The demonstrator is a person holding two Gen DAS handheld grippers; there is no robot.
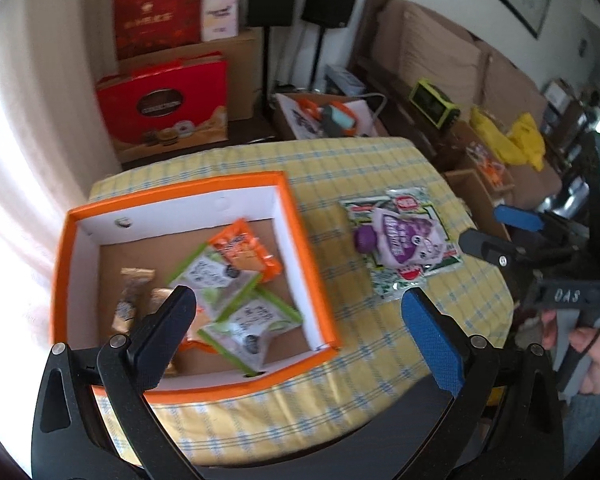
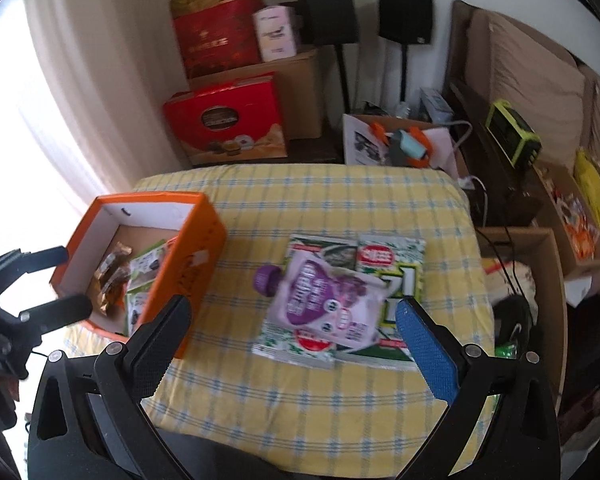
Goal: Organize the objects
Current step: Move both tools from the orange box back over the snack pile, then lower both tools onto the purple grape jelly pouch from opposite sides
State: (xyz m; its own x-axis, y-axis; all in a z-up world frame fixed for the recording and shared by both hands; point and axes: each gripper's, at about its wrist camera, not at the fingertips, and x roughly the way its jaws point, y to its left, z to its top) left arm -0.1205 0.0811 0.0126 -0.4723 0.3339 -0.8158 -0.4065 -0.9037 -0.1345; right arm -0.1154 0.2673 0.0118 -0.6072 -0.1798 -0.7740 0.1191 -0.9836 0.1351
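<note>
Left gripper (image 1: 300,312), black-framed with one black finger and one blue-padded finger, jaws spread wide with nothing between them; it hangs above the near edge of a table covered in a yellow cloth with pale blue checks (image 1: 380,168). Just beyond and partly behind its black finger stands an open rectangular cardboard box with orange outer walls and a white lining (image 1: 300,240), holding two white-and-green sachets (image 1: 216,276), an orange sachet (image 1: 248,248) and some brown-gold wrapped pieces (image 1: 132,292). Right gripper (image 2: 292,316), of the same build, jaws likewise wide apart and gripping nothing. Directly ahead of it, between the lines of its two fingers, a soft purple pouch with a round purple screw cap (image 2: 324,296) lies flat on top of several flat green-and-white printed packets (image 2: 392,264) on the cloth; the orange box lies to the left of its black finger. A hand (image 1: 588,356) at the right edge of the left wrist view holds the right gripper's handle. Farther off, past the table: red gift boxes (image 2: 224,120), brown cartons (image 2: 300,92) and two black speakers on stands (image 2: 406,12) against the wall.
</note>
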